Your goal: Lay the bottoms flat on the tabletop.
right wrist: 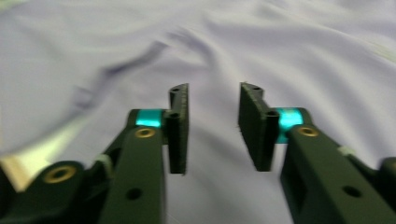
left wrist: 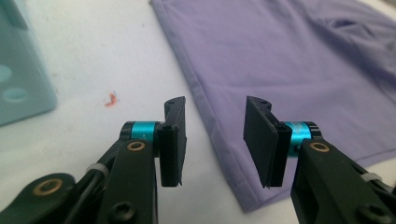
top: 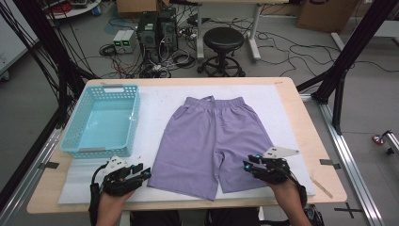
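Counter point(top: 301, 141) space is mostly taken by a white mat point(top: 155, 101) on which purple shorts point(top: 211, 141) lie flat, waistband at the far side and both leg hems toward the person, so the garment's long axis runs from the near edge straight away to the far edge. A light blue basket point(top: 104, 121) stands on the mat left of the shorts, apart from them and with nothing in it. At the near edge, the left hand-held gripper point(top: 145, 173) sits just beside the left leg's outer corner; in the left gripper view its jaws stand apart with nothing between them, and the hem corner point(left wrist: 247, 205) lies on the mat below and slightly right of the gap. The right hand-held gripper point(top: 248, 165) is over the right leg near its hem, jaws also apart, with fabric point(right wrist: 215, 56) spread beneath them. That view is blurred, so whether the pads brush the cloth is hard to tell, though they seem clear of it. Both hands are about equally close to their own hem corners, the left outside the cloth, the right above it. A small orange speck point(left wrist: 111, 99) lies on the mat between basket and shorts.
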The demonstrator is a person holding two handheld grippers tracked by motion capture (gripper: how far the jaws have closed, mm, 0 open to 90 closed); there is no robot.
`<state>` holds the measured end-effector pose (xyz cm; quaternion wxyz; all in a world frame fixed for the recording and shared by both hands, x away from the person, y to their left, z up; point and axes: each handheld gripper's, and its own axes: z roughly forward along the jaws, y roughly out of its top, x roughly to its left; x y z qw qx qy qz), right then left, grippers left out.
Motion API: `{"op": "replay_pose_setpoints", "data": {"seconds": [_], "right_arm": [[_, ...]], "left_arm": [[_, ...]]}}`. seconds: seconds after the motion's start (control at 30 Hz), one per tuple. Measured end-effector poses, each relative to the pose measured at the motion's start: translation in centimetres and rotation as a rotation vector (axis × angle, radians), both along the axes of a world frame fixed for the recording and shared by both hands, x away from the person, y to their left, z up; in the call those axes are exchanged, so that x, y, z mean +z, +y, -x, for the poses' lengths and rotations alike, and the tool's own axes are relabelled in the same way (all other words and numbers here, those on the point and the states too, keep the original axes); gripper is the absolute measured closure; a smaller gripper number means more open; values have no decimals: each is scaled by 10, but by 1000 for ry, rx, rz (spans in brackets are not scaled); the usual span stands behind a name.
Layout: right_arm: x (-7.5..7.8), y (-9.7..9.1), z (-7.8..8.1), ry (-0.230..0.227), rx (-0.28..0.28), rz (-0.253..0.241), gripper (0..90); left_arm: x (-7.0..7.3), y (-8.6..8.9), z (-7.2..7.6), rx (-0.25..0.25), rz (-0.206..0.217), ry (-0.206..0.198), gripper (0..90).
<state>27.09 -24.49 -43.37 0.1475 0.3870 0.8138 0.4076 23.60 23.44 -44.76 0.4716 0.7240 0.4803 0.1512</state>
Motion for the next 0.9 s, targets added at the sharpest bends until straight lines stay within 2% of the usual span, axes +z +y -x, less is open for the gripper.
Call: {"op": "replay_pose_setpoints", "data": {"seconds": [0.07,0.13,0.17,0.23,0.27,0.3,0.33,0.37,0.4,0.43,0.5,0.57,0.6,0.63,0.67,0.7,0.73,0.77,0.8,0.83,0.9], "right_arm": [[-3,-14,1,-18,-55,32,573],[-5,-30,1,-22,-147,49,540],[-6,-40,0,-19,-201,40,541],[-8,-59,1,7,-289,29,573],[-11,-74,2,42,-334,31,616],[-11,-74,2,42,-334,31,616],[-16,-81,3,87,-354,65,666],[-20,-83,4,106,-350,86,703],[-20,-83,4,106,-350,86,703],[-19,-85,4,84,-346,115,899],[-18,-85,3,90,-343,133,900],[-16,-86,4,63,-388,200,900],[-16,-89,4,61,-411,200,900],[-17,-91,4,75,-420,173,900],[-16,-93,6,80,-408,127,840],[-16,-93,6,80,-408,127,840],[-12,-90,7,56,-395,87,740],[-10,-86,8,40,-377,61,707],[-7,-81,8,28,-352,32,698],[-7,-81,8,28,-352,32,698],[-3,-67,10,6,-288,-10,664]], "left_arm": [[2,0,-1,2,17,-21,556],[3,0,-1,-7,32,-44,534],[4,0,-2,-13,33,-55,522],[5,-2,-2,-23,39,-74,508],[6,-3,-2,-29,40,-81,508],[6,-3,-3,-32,40,-84,508],[5,-4,-4,-37,36,-83,508],[5,-4,-4,-37,36,-83,508],[5,-5,-4,-39,35,-82,508],[5,-6,-5,-37,35,-83,508],[5,-6,-5,-40,32,-85,508],[5,-6,-5,-41,34,-85,508],[5,-6,-5,-41,34,-85,508],[5,-6,-5,-42,35,-83,508],[5,-6,-5,-43,31,-83,508],[4,-6,-6,-44,30,-82,508],[4,-7,-6,-46,27,-83,508],[4,-7,-6,-48,26,-84,508],[5,-8,-6,-47,28,-84,508],[5,-8,-6,-47,28,-84,508],[5,-9,-6,-48,28,-87,508]]}}
